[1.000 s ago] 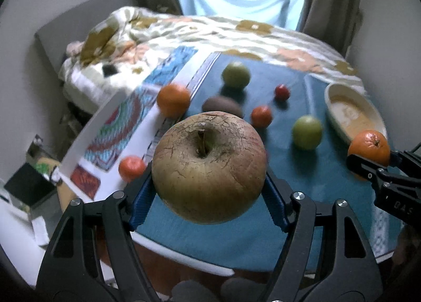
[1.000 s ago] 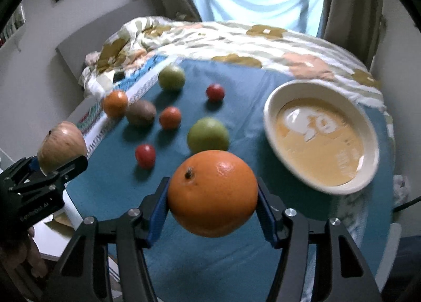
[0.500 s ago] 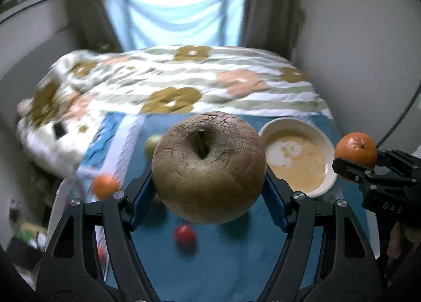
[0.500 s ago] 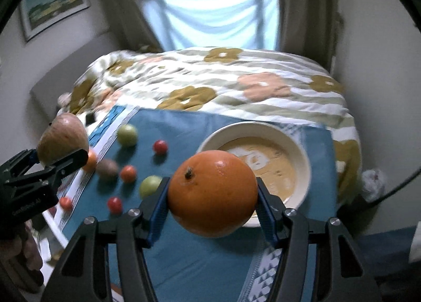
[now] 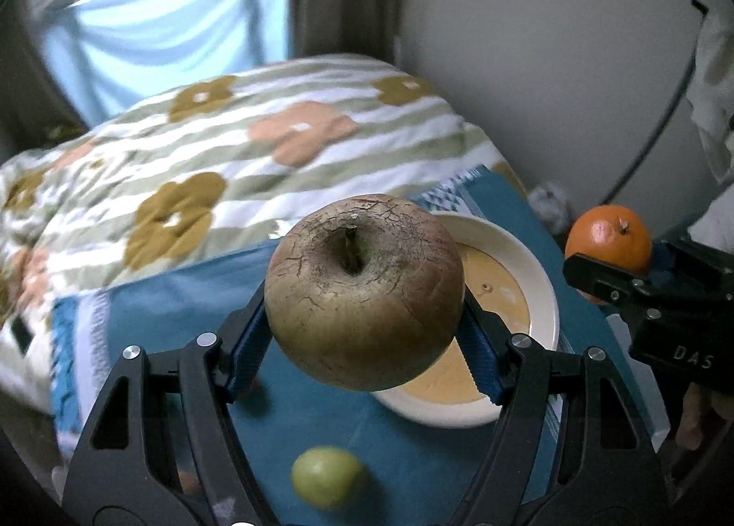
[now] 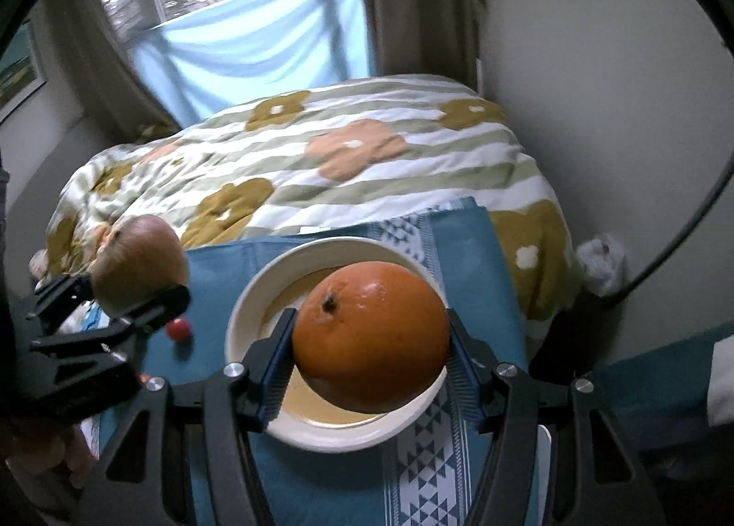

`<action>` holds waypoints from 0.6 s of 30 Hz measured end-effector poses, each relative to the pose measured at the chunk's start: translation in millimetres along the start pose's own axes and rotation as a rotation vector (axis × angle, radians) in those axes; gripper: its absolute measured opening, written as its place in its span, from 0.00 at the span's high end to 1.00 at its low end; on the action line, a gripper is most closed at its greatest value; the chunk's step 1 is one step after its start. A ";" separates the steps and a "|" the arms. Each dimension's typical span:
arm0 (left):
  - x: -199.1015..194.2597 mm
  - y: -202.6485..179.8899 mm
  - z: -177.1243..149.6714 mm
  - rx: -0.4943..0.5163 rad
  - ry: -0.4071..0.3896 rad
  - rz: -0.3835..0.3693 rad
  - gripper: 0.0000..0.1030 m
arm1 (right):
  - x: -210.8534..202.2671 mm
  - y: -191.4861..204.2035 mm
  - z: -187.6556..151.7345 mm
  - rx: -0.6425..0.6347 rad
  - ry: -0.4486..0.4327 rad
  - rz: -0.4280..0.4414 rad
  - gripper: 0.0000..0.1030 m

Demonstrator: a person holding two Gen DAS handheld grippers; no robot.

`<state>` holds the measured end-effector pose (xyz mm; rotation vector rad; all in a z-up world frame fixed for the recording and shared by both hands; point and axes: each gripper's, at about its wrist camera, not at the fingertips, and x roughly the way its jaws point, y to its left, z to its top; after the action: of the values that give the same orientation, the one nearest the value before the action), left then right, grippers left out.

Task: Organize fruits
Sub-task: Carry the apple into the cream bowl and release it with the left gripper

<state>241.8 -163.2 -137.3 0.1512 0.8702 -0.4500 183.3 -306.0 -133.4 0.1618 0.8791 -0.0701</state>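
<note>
Left claw [image 5: 364, 335] grips our apple [image 5: 364, 292], right claw [image 6: 369, 358] the orange [image 6: 370, 335], w/ both now over the bowl [image 6: 247, 319]; earlier they hung over scattered fruit.

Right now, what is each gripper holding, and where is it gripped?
Left gripper: brown russet apple, pinched at its sides, stem up. Right gripper: round orange, pinched at its sides.

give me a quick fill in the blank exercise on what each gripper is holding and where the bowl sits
1. The left gripper is clamped on a brownish ____.
2. The right gripper holds an ____.
3. The cream bowl sits on a ____ cloth.
4. In the right wrist view, the small fruit left of the bowl is ____ in colour.

Missing words: apple; orange; blue; red
</note>
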 end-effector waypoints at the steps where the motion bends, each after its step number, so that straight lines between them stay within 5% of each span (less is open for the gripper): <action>1: 10.5 -4.8 2.3 0.025 0.012 -0.014 0.24 | 2.6 -3.2 0.3 0.011 0.001 -0.008 0.46; 7: 66.9 -28.9 9.6 0.142 0.070 -0.080 0.24 | 16.8 -21.1 -1.5 0.070 -0.001 -0.072 0.46; 18: 120.9 -42.4 12.8 0.248 0.143 -0.070 0.24 | 32.8 -43.6 -5.0 0.134 0.021 -0.107 0.46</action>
<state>299.6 -243.7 -219.5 0.3859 0.9604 -0.6183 194.8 -347.9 -166.7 0.2411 0.9041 -0.2272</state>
